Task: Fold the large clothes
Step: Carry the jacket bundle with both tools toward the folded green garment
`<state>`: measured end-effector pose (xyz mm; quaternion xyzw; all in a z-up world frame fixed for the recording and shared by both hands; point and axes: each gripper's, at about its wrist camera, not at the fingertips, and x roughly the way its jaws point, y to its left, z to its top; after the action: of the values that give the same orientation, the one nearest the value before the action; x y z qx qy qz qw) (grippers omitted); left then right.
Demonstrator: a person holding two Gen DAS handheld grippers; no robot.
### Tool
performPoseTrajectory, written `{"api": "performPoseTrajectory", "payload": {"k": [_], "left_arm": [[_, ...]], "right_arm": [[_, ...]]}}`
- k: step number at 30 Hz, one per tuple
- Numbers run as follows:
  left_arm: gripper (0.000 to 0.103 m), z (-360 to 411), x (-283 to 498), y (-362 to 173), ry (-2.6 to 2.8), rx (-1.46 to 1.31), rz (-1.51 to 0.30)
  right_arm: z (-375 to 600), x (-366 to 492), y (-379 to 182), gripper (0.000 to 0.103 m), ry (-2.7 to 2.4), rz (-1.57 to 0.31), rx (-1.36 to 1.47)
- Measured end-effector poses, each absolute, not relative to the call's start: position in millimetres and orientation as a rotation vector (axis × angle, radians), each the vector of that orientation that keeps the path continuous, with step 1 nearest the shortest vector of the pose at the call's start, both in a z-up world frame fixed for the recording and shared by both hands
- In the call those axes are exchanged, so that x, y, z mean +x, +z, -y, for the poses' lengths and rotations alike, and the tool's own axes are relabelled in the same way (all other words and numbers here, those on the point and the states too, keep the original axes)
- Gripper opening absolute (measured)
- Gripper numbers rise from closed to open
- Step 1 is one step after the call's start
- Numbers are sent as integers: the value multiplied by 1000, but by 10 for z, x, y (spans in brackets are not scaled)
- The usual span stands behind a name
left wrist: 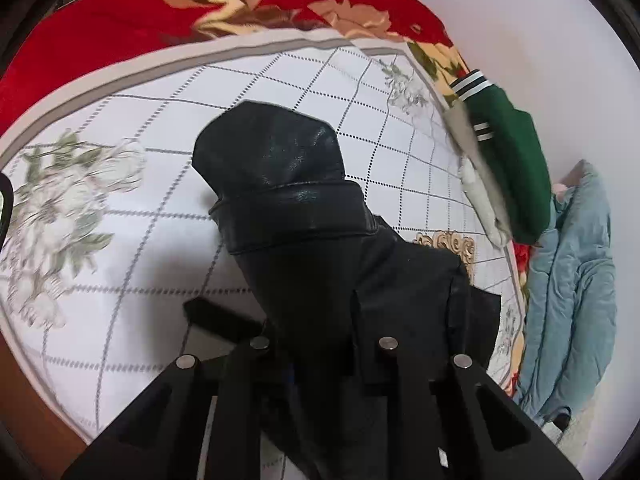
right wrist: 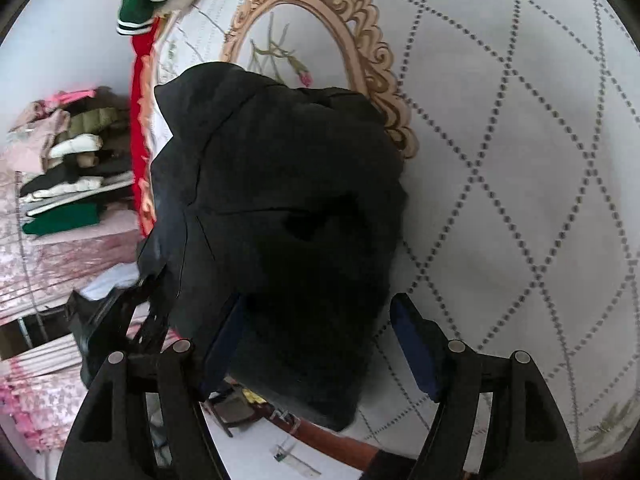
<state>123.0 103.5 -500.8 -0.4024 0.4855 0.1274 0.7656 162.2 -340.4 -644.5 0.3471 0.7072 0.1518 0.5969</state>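
Note:
A black leather jacket (left wrist: 288, 192) lies on a white quilted bed cover (left wrist: 120, 200). In the left wrist view my left gripper (left wrist: 288, 320) is shut on its dark fabric, and a cuffed sleeve end stretches away from it. In the right wrist view the jacket (right wrist: 280, 184) is a bulky dark heap near the bed's left edge. My right gripper (right wrist: 320, 320) is open, its blue-padded fingers (right wrist: 412, 344) on either side of the heap's near part.
A red floral blanket (left wrist: 120, 28) lies at the far side of the bed. A green striped-cuff garment (left wrist: 512, 152) and a pale blue garment (left wrist: 568, 280) hang at the right. A stack of folded clothes (right wrist: 68, 168) sits beside the bed.

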Motion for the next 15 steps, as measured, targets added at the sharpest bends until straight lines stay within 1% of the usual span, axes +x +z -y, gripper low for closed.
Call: {"api": "performPoseTrajectory", "payload": {"k": [1,3,5,7,9,11,12,14,15], "left_arm": [[16,-1039,1164,-5007,292,-864,-1062],[16,-1094,1068,-5170,332,-857,-1095],[17,-1175,1039,-5452,359,-888,-1136],[21,-1243,1022,-5599,338,-939,-1145],[30,-1233,1060,-5589,314,-927,-1158],[34,-1221,1116,-5555,288,-902,-1174],[40,-1234,1144,-5572,276,-902,-1188],[44,-1279,1185,-5622,246,-937,-1198],[49,-1308,1190,-5657,239,-957,-1199]], "right_arm": [[3377,1620,-6475,77,348,-1642,811],[3363,1606,-6527,94,331,-1641,798],[3331,1596,-6648,96,358,-1649,810],[3301,1585,-6819,102,389,-1668,846],[3238,1607,-6995,103,451,-1671,915],[3144,1674,-7119,103,548,-1662,1007],[3070,1706,-7161,103,581,-1667,1022],[2823,1839,-7242,103,652,-1672,1025],[2719,1891,-7267,103,652,-1681,992]]}}
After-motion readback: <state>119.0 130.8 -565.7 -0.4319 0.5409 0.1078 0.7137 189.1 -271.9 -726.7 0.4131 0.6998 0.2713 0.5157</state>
